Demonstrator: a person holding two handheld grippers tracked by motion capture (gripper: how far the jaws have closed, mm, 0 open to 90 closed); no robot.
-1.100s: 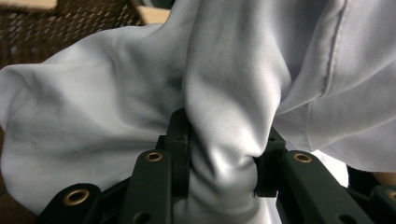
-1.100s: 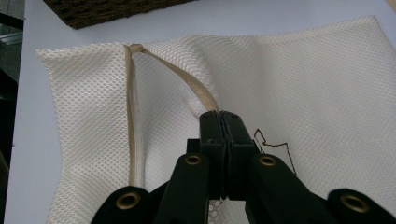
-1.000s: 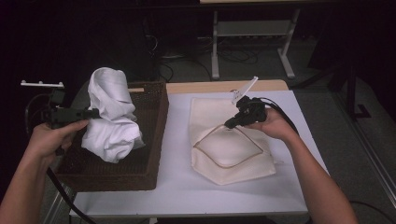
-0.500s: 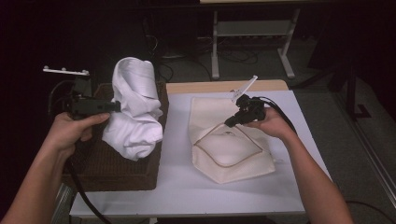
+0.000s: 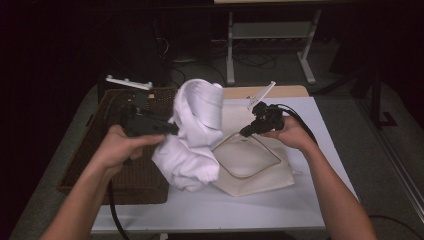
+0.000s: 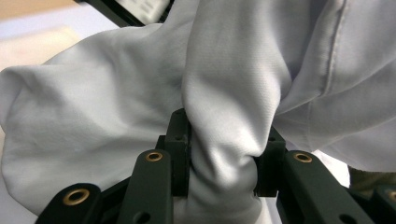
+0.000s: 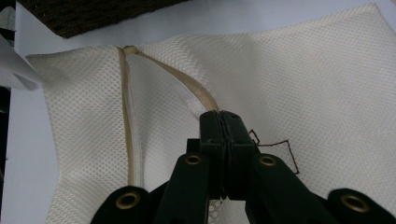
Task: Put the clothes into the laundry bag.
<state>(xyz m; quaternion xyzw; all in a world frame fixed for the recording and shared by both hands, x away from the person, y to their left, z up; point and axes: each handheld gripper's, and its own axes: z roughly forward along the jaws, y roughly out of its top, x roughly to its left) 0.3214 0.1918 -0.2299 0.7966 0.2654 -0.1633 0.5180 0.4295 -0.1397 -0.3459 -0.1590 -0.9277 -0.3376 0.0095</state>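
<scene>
Left gripper view: left tool [image 6: 223, 161] clamped on a thick bunched fold of the white garment [image 6: 140, 102], cloth squeezed between both pads, the rest billowing above and to the sides.

High view: left tool [image 5: 167, 129] held level, garment [image 5: 192, 132] hanging from it off the table. A second ago the garment hung over the wicker basket [image 5: 95, 150] at left; now it has crossed the basket's right rim and dangles beside the cream mesh laundry bag [image 5: 260, 172], its lower folds touching or just over the bag's near-left edge; contact not clear. The left hand [image 5: 117, 147] has swung rightward with it.

Right gripper view: right tool [image 7: 224, 135] pinched shut on the upper lip of the bag's zipper opening [image 7: 163, 79], mesh and tape between the pads. In the high view the right tool [image 5: 248, 131] holds that lip raised, mouth gaping toward the garment. It has not shifted in the last second.

Judgement: transfer from basket to bag is roughly halfway; the garment has arrived at the mouth but is not yet inside. Next move likely needs the bundle lowered and pushed through the opening while the lip stays lifted. Risk: loose folds catching outside the zipper.
</scene>
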